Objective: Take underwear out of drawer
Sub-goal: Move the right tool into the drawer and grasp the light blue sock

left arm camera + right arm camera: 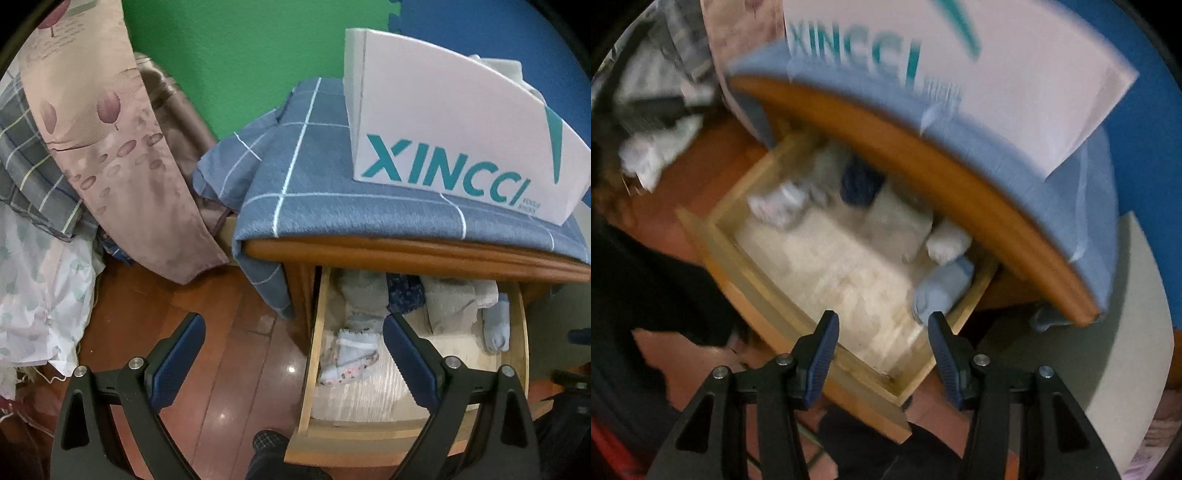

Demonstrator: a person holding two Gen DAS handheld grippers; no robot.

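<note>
1. Low in the right half of the left wrist frame, the pulled-out pale wooden drawer (pixel 312 354) is holding a light blue folded underwear piece with pink trim (pixel 349 360) by its left wall.
2. The left gripper (pixel 293 332) is hanging released above it, grasping nothing.
3. The right gripper (pixel 882 325) is hovering half-spread over the drawer's front corner, seemingly empty, though its view is blurred.

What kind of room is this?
Probably a bedroom: a wooden drawer pulled open with folded clothes inside, and patterned bedding piled beside the cabinet.
</note>
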